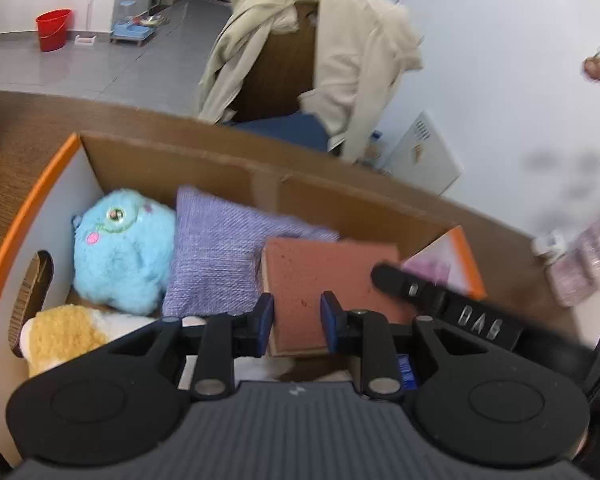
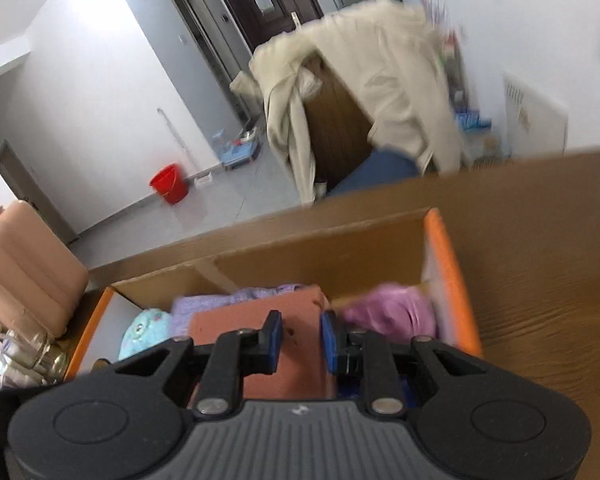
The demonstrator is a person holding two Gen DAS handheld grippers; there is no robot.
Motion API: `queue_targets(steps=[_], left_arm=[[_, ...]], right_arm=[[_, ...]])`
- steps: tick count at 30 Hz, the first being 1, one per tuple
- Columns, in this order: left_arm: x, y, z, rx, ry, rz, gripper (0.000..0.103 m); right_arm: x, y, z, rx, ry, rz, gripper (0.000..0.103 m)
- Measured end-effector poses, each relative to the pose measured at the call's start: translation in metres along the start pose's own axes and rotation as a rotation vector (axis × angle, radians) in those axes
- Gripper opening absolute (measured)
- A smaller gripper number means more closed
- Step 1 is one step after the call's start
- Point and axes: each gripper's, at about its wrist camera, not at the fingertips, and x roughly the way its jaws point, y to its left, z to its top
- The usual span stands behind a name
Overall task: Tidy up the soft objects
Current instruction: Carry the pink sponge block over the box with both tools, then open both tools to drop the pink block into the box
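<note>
Terracotta cushion [image 1: 324, 280] inside cardboard box [image 1: 220, 168], between left claw [image 1: 296, 320] fingers

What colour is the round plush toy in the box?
Light blue plush toy with pink cheeks; clearest in the left wrist view.

Box [image 1: 172, 152] on table [image 1: 40, 120]: plush [image 1: 120, 248] at left, cushion [image 1: 220, 256] beside it, sponge block [image 1: 320, 280] w/ cloth [image 2: 388, 312] to its right.

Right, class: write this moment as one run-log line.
left tool: open, empty | right tool: open, empty | terracotta cushion: in cardboard box | blue plush: in box
</note>
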Motion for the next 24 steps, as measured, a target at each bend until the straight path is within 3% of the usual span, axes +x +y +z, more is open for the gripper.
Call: queue_targets(steps=[7, 11, 13, 14, 19, 24], left_arm=[[-0.002, 0.018, -0.001, -0.03, -0.004, 0.023, 0.027], [-0.013, 0.02, -0.009, 0.003, -0.057, 0.086, 0.031], [-0.013, 0.025, -0.01, 0.023, -0.062, 0.089, 0.04], [-0.013, 0.028, -0.013, 0.02, -0.071, 0.098, 0.051], [-0.014, 0.037, -0.018, 0.015, -0.083, 0.066, 0.053], [-0.01, 0.03, -0.016, 0.078, -0.08, 0.044, 0.053]], right_arm=[[0.017, 0.024, 0.005, -0.106, 0.049, -0.011, 0.021], [0.022, 0.031, 0.003, -0.163, 0.08, 0.075, 0.022], [0.027, 0.023, 0.004, -0.158, 0.1, 0.126, 0.022], [0.029, 0.016, 0.007, -0.126, 0.121, 0.146, 0.022], [0.028, 0.03, 0.0, -0.189, 0.1, 0.08, 0.022], [0.019, 0.02, -0.007, -0.131, 0.104, 0.075, 0.023]])
